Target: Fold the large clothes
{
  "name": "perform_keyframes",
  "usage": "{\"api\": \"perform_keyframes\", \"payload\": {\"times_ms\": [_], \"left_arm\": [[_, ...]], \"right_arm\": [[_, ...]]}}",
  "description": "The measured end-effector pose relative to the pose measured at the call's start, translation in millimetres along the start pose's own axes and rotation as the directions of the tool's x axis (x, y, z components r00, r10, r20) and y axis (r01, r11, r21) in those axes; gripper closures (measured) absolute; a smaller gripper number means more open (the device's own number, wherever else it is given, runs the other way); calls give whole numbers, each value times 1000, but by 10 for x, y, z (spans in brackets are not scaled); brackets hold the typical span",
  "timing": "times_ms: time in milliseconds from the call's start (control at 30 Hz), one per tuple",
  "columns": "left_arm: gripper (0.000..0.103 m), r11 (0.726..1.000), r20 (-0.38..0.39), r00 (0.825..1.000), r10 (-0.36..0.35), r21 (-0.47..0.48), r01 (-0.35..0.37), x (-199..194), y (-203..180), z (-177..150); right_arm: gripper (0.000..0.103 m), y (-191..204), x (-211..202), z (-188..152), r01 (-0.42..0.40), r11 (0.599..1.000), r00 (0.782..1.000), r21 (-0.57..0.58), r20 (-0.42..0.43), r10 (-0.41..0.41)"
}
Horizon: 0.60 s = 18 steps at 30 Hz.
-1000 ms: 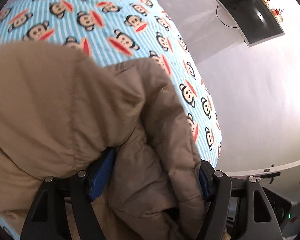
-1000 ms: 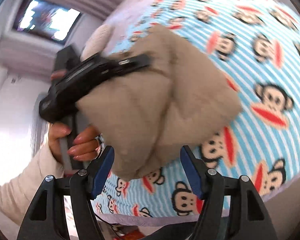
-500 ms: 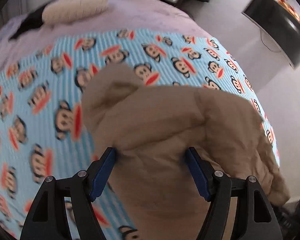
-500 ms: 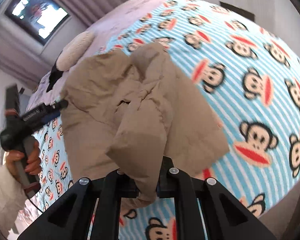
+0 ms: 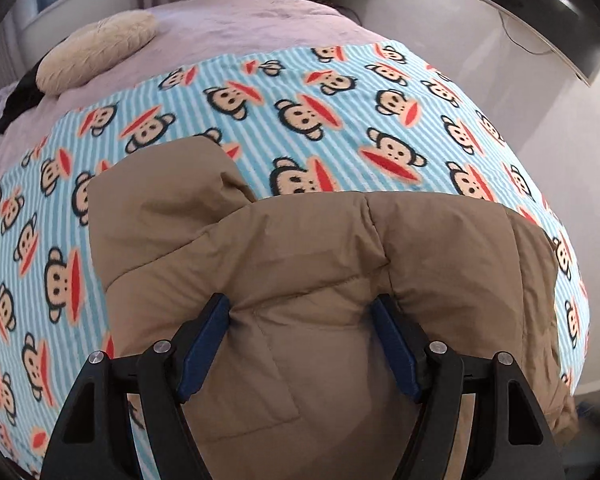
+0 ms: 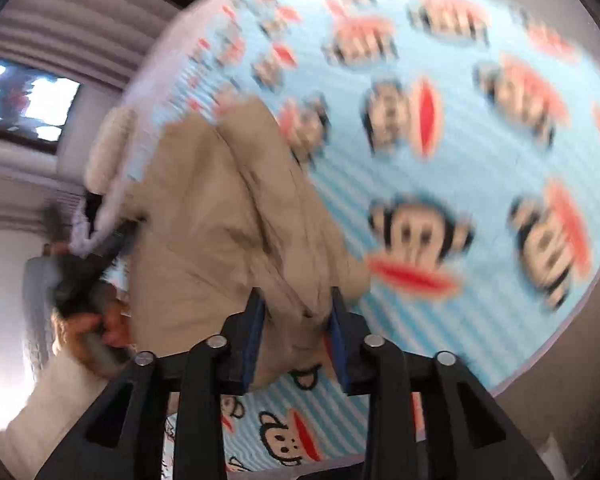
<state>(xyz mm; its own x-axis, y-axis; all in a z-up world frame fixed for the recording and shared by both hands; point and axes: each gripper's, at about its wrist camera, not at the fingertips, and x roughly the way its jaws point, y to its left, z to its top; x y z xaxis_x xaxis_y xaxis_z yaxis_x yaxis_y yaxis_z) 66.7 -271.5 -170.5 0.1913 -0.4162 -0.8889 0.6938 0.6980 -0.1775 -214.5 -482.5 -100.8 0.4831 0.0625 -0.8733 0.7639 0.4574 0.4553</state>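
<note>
A home bedroom: bed (image 5: 260, 20) under monkey-print blanket (image 5: 340, 92), fluffy pillow (image 5: 96, 56), wall-mounted screen (image 5: 540, 12) (curtained window behind).

Bed with pale lilac cover (image 5: 268, 20), blue-and-white striped fleece blanket printed with monkey faces (image 5: 340, 92) spread over it, puffy tan quilted jacket (image 5: 320, 248) on the blanket, cream fuzzy oval cushion (image 5: 96, 56) near the far edge

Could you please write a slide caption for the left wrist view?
Left gripper jaws pressing a padded tan jacket on a monkey-print blanket.
</note>
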Motion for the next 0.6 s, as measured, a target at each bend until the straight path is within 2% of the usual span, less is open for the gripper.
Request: {"api": "perform_keyframes", "payload": {"times_ms": [33,67,200,233,267,300,333,400,467,600], "left_arm": [[30,1000,-3,1000,0,-8,0,20,17,8],[30,1000,-4,1000,3,-14,-3,25,21,11],[30,999,-13,999,36,-26,-36,41,-15,21],[29,999,-16,999,47,-26,-48,44,-30,23],[26,998,-23,998,62,-26,-63,48,-43,26],[26,997,-32,997,74,-29,-75,40,-53,31],[26,995,-45,994,97,-31,-98,12,-64,41],[26,988,-54,987,150,-28,-151,-98,-79,53],[26,986,-60,985,159,-40,-162,-255,-52,13],[26,985,-90,988,129,-106,-139,-586,92,-257]], "right_arm": [[51,81,-153,130,-17,999,999,-41,37,19],[48,152,-205,235,-35,997,998,-72,48,39],[48,595,88,742,-85,972,996,-219,-1,87],[52,726,240,852,-114,961,993,-252,-20,113],[61,861,378,914,-135,951,991,-279,-38,130],[86,981,568,970,-144,941,989,-306,-62,131],[92,1071,721,965,-114,936,993,-332,-75,95],[95,1131,1077,976,-8,922,996,-388,-86,-27],[103,1046,1383,935,33,920,985,-391,-143,-96],[103,842,1552,910,13,936,975,-353,-203,-90]]}}
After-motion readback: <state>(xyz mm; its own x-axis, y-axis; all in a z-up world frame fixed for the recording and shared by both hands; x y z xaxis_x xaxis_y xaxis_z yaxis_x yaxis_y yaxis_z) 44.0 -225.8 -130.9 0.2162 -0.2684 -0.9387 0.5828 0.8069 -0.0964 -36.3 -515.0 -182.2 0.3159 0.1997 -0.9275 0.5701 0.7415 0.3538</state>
